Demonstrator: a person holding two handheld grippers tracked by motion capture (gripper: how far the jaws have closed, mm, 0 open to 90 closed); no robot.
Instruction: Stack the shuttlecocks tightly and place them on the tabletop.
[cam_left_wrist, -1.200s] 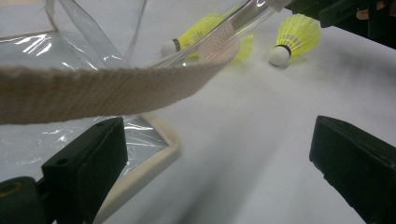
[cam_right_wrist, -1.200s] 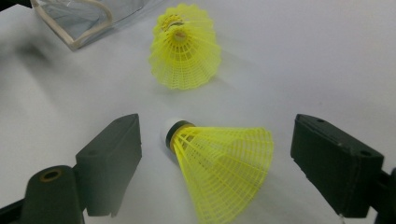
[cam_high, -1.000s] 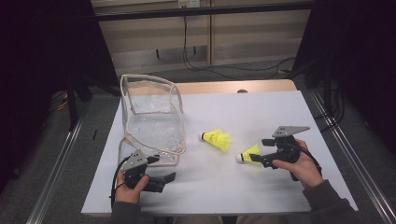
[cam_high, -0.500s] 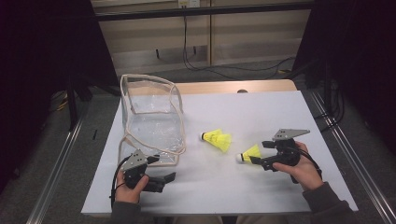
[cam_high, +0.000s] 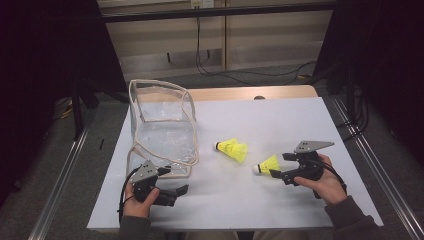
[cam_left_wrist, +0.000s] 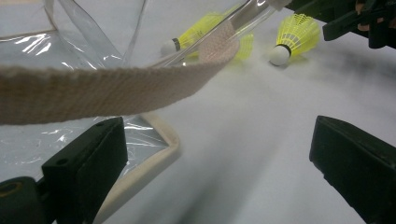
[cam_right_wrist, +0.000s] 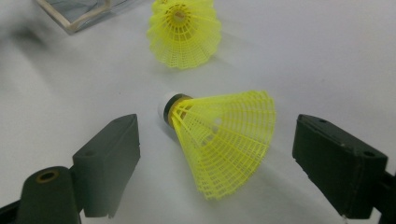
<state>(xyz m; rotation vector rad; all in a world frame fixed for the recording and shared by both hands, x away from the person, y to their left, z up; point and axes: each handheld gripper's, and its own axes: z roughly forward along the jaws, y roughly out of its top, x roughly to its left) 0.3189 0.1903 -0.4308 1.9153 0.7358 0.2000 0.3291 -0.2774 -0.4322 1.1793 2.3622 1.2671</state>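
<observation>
high view: above, looking down on counter (cam_high: 300, 115) | tool views: low, close | all share both shuttlecocks (cam_high: 232, 149)

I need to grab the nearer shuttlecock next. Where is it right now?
In the high view it lies on the white table's right half, the nearer shuttlecock, just ahead of the right tool and between its open jaws, with the other shuttlecock beyond.

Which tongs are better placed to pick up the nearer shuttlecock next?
Right, probably. The right tongs are open with the nearer shuttlecock lying between their jaws, not yet gripped. The left tongs sit open by the clear bag, farther from both shuttlecocks.
</observation>
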